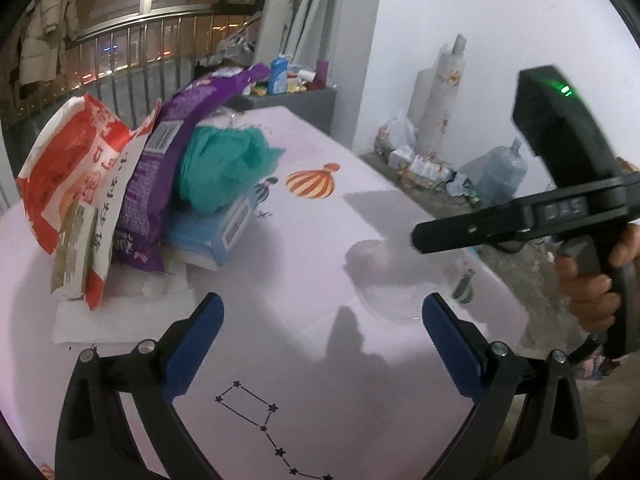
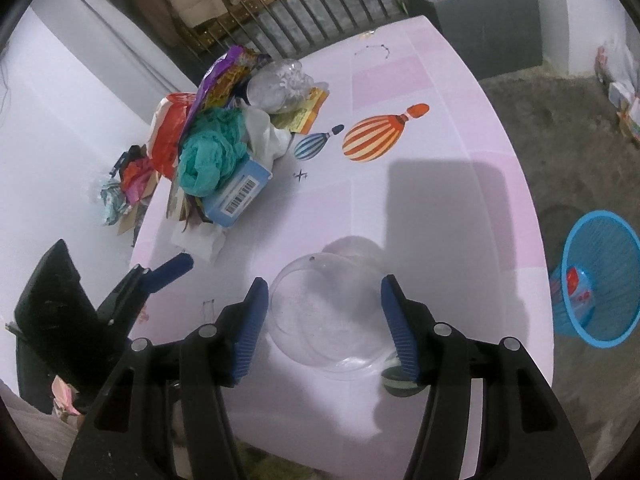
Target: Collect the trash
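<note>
clear plastic cup: lying on its side on the pink table, mouth toward the near edge, empty | trash pile: red, purple wrappers, teal crumpled bag, blue barcoded box, white tissue, heaped at table's far left | blue mesh bin: on the floor right of the table, tilted, some trash inside
</note>
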Available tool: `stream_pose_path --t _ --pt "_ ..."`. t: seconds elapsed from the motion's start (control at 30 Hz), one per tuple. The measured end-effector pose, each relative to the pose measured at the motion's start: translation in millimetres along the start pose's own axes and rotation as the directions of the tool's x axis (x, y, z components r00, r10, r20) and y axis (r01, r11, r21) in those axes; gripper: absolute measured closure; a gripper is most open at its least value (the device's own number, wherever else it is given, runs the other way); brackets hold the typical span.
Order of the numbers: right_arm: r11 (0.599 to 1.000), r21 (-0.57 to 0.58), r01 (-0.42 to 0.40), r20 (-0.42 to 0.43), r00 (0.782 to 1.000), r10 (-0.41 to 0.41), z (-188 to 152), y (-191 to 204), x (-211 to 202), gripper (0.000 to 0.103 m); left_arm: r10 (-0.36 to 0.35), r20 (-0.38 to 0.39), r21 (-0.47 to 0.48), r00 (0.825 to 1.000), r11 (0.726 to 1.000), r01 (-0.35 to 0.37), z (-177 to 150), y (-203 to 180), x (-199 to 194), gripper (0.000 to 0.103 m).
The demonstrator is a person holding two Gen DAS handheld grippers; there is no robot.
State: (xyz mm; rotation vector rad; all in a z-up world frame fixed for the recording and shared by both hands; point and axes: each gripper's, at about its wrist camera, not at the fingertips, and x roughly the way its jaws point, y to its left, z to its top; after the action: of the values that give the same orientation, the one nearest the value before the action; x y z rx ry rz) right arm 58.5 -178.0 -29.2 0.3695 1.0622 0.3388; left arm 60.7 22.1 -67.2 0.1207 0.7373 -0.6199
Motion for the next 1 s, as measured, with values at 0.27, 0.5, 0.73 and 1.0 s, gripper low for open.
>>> stream_pose_path --t 0.27,0.5,0.73,1.0 --pt "1.000 0.007 0.011 0.000 1.000 -0.011 0.8 -0.8 2.3 0.037 0.055 -0.059 -0.032 0.997 0.998 -0.057 -3.3 11.5 20.6 0.006" --pt "0.998 -0.022 0.058 0.009 0.998 -0.058 1.7 4.7 3.8 0.026 0.039 -0.070 -0.109 0.997 0.993 -0.046 -8.2 25.0 24.8 0.006" --pt "0.993 -0.058 0.108 0.008 0.994 -0.107 0.6 8.4 8.2 0.021 0.034 -0.088 -0.198 0.996 0.979 -0.051 -14.9 39.2 24.4 0.006" --pt "0.990 -0.060 0.130 0.011 0.991 -0.130 1.5 9.5 10.6 0.019 0.022 -0.081 -0.213 0.996 0.976 -0.039 -17.5 41.6 19.3 0.006"
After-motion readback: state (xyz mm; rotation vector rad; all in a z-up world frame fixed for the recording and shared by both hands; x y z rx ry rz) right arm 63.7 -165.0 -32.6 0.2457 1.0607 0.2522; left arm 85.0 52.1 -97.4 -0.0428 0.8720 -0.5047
